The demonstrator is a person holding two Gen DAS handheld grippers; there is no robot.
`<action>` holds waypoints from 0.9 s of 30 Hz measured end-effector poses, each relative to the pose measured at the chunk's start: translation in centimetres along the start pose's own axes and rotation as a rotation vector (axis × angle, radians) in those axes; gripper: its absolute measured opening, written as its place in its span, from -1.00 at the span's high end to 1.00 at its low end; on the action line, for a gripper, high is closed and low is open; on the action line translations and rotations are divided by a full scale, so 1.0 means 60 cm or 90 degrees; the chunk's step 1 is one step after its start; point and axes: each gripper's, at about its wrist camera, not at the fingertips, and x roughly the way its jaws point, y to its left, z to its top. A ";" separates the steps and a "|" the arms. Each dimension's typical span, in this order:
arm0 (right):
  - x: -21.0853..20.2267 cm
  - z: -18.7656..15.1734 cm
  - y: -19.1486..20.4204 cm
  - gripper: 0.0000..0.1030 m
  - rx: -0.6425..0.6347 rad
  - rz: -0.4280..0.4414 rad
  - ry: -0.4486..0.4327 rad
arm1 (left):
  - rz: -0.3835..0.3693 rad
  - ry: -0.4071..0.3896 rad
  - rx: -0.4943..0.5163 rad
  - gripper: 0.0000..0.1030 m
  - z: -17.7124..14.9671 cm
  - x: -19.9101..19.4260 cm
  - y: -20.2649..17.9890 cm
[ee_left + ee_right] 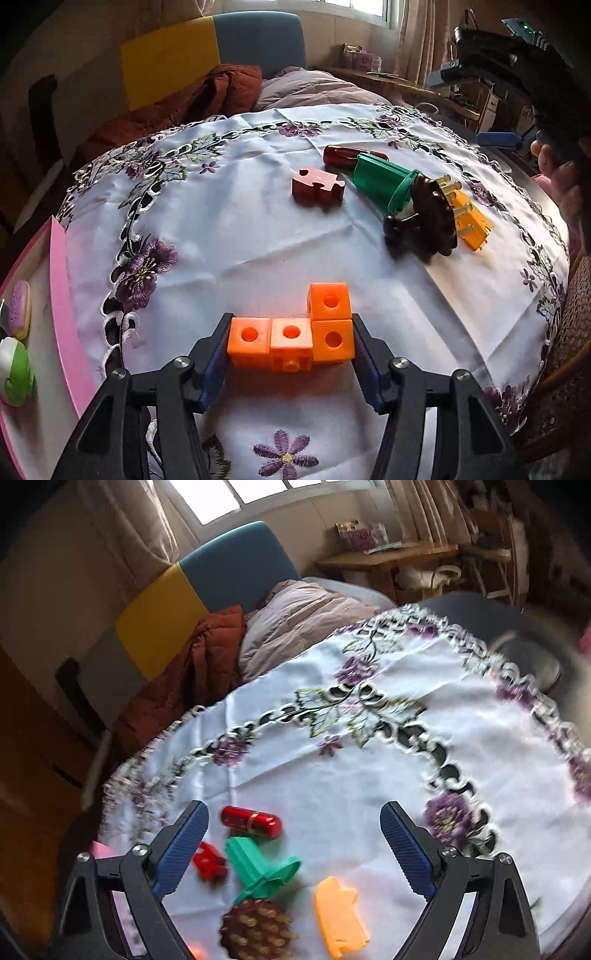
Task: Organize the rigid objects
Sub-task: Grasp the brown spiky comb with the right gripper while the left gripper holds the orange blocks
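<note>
**A:** Status check, please. Where does the sorting stand?

**B:** Partly done, by my estimate. The pink-walled tray [61,295] at the left edge of the table already holds a purple-and-yellow donut-shaped toy [20,308] and a green-and-white rounded toy [14,373]. The rest of the tray is out of view.

**A:** And the item in hand?

**B:** The left gripper [290,350] is clamped on the orange L-shaped piece of four joined plastic cubes [295,339]. Both blue pads press its end cubes. The piece sits low over the white embroidered tablecloth [240,240], near the tray but not yet in it. Whether it is lifted clear of the cloth, I cannot tell.

**A:** The right gripper?

**B:** The right gripper [295,849] has its jaws wide apart, nothing between them. It hangs over the remaining cluster.

**A:** List what remains.

**B:** Five items, all on the cloth: a glossy red capsule-shaped cylinder [349,155], a dark red jigsaw-shaped block [317,186], a green ribbed plastic cylinder with a flange [380,181], a dark brown knob studded with pale pegs [424,221], and a yellow-orange rectangular plastic block [474,225]. The last three touch one another; the red block lies just beside them.

**A:** Conclusion?

**B:** One piece in transit, five awaiting pickup. More is probably left than done.
</note>
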 end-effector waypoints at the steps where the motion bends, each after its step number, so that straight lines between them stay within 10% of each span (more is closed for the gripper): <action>1: 0.001 0.000 -0.003 -0.83 0.009 0.020 0.013 | -0.001 -0.002 -0.002 -0.17 -0.001 0.000 0.001; 10: -0.008 -0.032 0.057 -0.78 -0.142 0.113 0.148 | -0.010 -0.015 -0.013 -0.16 -0.007 -0.002 0.004; 20: 0.072 -0.112 0.114 -0.78 -0.280 0.027 0.253 | -0.019 -0.013 -0.026 -0.16 -0.009 -0.005 0.010; 23: 0.091 -0.132 0.121 -0.04 -0.332 -0.019 0.261 | -0.018 -0.015 -0.026 -0.16 -0.010 -0.005 0.009; 27: 0.096 -0.137 0.112 -0.05 -0.349 -0.025 0.257 | -0.018 -0.017 -0.028 -0.16 -0.010 -0.006 0.010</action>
